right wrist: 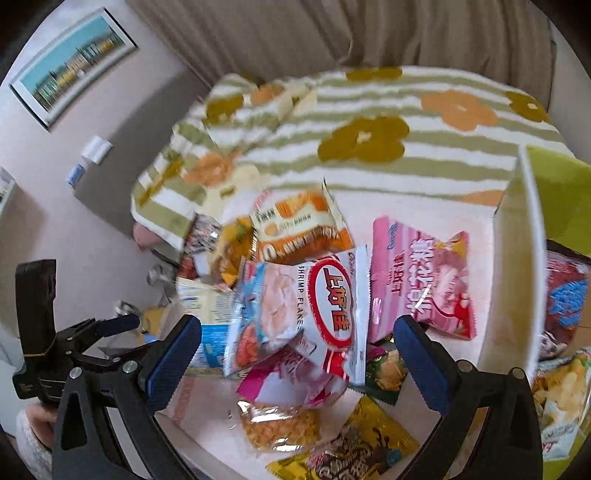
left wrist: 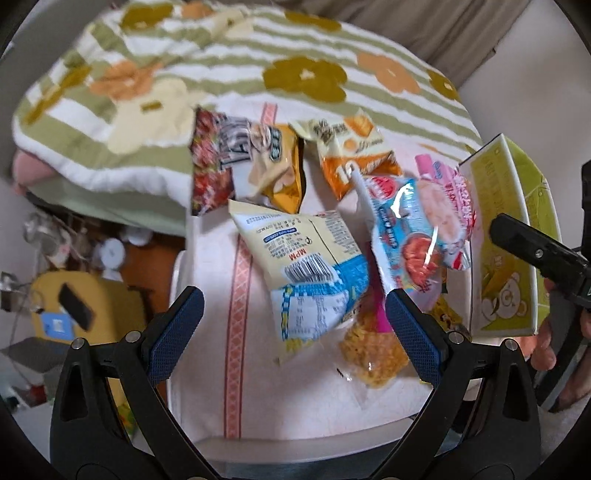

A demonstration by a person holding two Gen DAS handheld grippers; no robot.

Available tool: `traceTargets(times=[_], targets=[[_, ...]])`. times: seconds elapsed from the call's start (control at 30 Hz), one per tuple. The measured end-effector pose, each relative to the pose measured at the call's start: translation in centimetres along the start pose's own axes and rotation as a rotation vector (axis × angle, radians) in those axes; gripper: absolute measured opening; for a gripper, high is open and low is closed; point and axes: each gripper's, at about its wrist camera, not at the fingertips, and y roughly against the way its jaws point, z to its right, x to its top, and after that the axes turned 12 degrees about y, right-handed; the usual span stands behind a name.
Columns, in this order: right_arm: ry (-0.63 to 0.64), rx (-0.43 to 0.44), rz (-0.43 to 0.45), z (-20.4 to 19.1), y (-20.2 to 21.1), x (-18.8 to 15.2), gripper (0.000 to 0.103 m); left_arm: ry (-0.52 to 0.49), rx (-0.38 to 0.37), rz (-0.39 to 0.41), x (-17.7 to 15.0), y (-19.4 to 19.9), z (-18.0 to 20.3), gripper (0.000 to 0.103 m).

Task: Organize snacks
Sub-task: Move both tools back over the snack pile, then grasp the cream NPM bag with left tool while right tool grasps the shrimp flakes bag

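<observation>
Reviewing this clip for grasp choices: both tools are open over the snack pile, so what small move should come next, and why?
Probably lower the right tool onto the shrimp flakes bag and close. That bag lies on top of the pile, already between the open fingers, and nothing is held yet. The green box beside it already holds packets, so it looks like the destination. The left tool hangs open over the cream packet.

Behind the pale pink cloth (left wrist: 207,332): a striped green-and-white blanket (left wrist: 229,62) with orange and olive flowers. Beyond the blanket, beige curtains (right wrist: 332,33). Left of the blanket, a framed picture (right wrist: 70,66) on the wall. Below the blanket's left edge, cluttered yellow furniture (left wrist: 74,295), blurred.
</observation>
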Motion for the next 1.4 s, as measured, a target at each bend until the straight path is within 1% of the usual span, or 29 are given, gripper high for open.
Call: traceTargets(times=[0.13, 0.2, 0.4, 0.53, 0.63, 0.7, 0.77, 0.8, 0.83, 0.87, 0.93, 0.97, 1.0, 1.03, 1.07, 1.1, 1.13, 1.2, 1.27, 1.4], targets=[[-0.028, -0.033, -0.046, 0.4, -2.6, 0.5, 0.103, -0.013, -0.042, -0.058, 1.5, -2.8, -0.6, 0.098], [-0.072, -0.048, -0.068, 1.1, -4.0, 0.4, 0.103, -0.009, -0.058, -0.089, 1.9, -4.2, -0.8, 0.098], [-0.105, -0.02, -0.095, 1.8, -5.8, 0.3, 0.103, 0.015, -0.121, -0.152, 2.3, -6.5, -1.0, 0.098], [-0.134, 0.036, -0.114, 2.2, -7.1, 0.0, 0.103, 0.034, -0.145, -0.164, 2.6, -7.4, -0.9, 0.098], [-0.132, 0.054, -0.107, 2.4, -7.3, 0.1, 0.103, 0.046, -0.154, -0.17, 2.7, -7.8, -0.7, 0.098], [-0.138, 0.067, -0.108, 2.5, -7.3, 0.1, 0.103, 0.055, -0.165, -0.172, 2.7, -7.9, -0.7, 0.096], [-0.128, 0.068, -0.109, 2.4, -7.4, 0.1, 0.103, 0.066, -0.183, -0.18, 2.7, -8.2, -0.7, 0.088], [-0.122, 0.067, -0.107, 2.3, -7.3, 0.1, 0.103, 0.072, -0.192, -0.184, 2.7, -8.3, -0.6, 0.086], [-0.117, 0.067, -0.105, 2.2, -7.3, 0.1, 0.102, 0.075, -0.2, -0.186, 2.7, -8.3, -0.4, 0.081], [-0.114, 0.069, -0.104, 2.1, -7.3, 0.1, 0.099, 0.074, -0.201, -0.186, 2.7, -8.3, -0.2, 0.079], [-0.113, 0.072, -0.101, 2.0, -7.4, 0.1, 0.095, 0.067, -0.196, -0.181, 2.5, -8.2, 0.1, 0.075], [-0.111, 0.069, -0.098, 1.9, -7.3, 0.1, 0.091, 0.066, -0.198, -0.179, 2.5, -8.2, 0.1, 0.07], [-0.11, 0.071, -0.094, 1.9, -7.3, 0.1, 0.089, 0.069, -0.201, -0.179, 2.4, -8.0, 0.1, 0.069], [-0.112, 0.075, -0.09, 1.9, -7.2, 0.1, 0.084, 0.072, -0.202, -0.178, 2.3, -7.9, 0.0, 0.065], [-0.117, 0.083, -0.085, 1.9, -7.1, 0.0, 0.076, 0.076, -0.204, -0.176, 2.2, -7.8, -0.1, 0.063], [-0.121, 0.097, -0.078, 1.9, -7.0, 0.0, 0.074, 0.076, -0.201, -0.172, 2.1, -7.7, -0.1, 0.062], [-0.124, 0.11, -0.072, 1.9, -6.8, -0.1, 0.073, 0.073, -0.194, -0.163, 2.0, -7.5, -0.1, 0.061], [-0.12, 0.107, -0.065, 1.6, -6.6, -0.2, 0.071, 0.067, -0.186, -0.151, 1.9, -7.1, -0.1, 0.06], [-0.122, 0.111, -0.056, 1.3, -6.3, -0.3, 0.071, 0.065, -0.188, -0.137, 1.8, -6.5, -0.2, 0.056], [-0.128, 0.121, -0.026, 0.8, -5.3, -0.4, 0.07, 0.057, -0.188, -0.103, 1.6, -4.9, -0.5, 0.056]])
